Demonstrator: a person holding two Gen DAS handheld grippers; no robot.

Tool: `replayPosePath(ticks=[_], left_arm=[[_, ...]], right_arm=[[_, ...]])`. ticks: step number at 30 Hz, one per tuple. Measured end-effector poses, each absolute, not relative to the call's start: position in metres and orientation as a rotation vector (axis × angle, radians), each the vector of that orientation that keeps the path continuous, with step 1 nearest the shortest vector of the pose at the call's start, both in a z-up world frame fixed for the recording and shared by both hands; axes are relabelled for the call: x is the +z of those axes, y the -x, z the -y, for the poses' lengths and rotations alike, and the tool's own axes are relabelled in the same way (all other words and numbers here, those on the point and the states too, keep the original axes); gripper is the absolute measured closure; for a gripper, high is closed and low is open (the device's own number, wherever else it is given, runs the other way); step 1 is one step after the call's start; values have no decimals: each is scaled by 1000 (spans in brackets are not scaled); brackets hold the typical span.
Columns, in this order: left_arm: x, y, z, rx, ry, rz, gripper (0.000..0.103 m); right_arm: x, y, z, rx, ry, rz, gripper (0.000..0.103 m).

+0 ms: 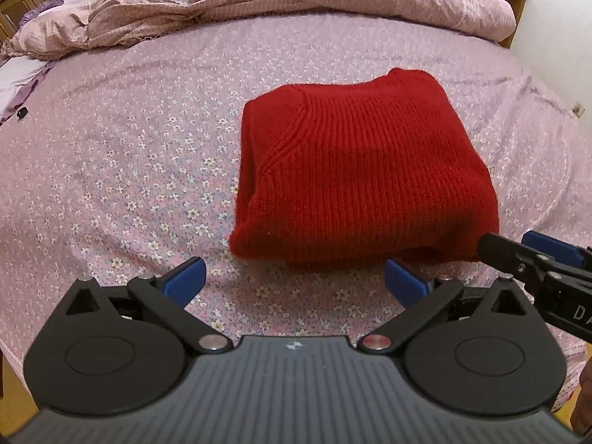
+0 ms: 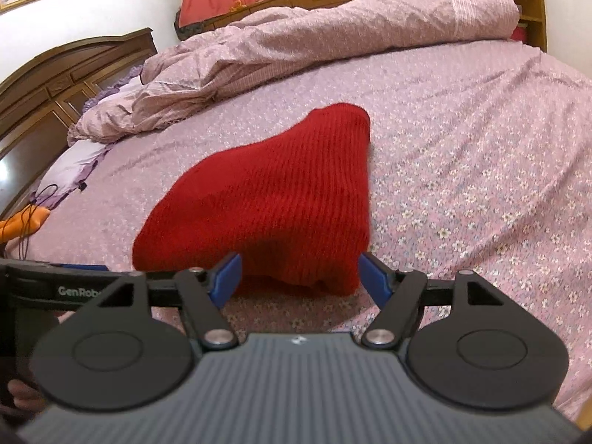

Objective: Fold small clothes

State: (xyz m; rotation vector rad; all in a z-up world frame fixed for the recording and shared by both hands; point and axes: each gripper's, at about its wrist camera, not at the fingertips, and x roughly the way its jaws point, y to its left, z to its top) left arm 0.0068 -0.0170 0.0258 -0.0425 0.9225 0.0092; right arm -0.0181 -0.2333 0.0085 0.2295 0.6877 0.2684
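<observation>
Both wrist cameras look down, close, sharing the red sweater (image 1: 355,174) on the bed (image 1: 129,148).

Red knit sweater (image 1: 355,170) sits folded into a chunky square on the flowery pink bedsheet (image 1: 122,170), just ahead of the left gripper (image 1: 296,277). Blue pads (image 1: 187,277) spread wide, nothing between them. The right gripper (image 1: 532,255) pokes in from the right, beside the sweater's near corner. Rumpled duvet (image 1: 259,3) piled far ahead.
</observation>
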Motion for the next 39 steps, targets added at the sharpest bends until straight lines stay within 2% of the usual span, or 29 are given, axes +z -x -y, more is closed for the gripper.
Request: replayPosePath(ticks=[39], left_arm=[[16, -11, 16, 10, 45, -955, 0]], right_arm=[[1, 13, 230, 267, -238, -730, 31]])
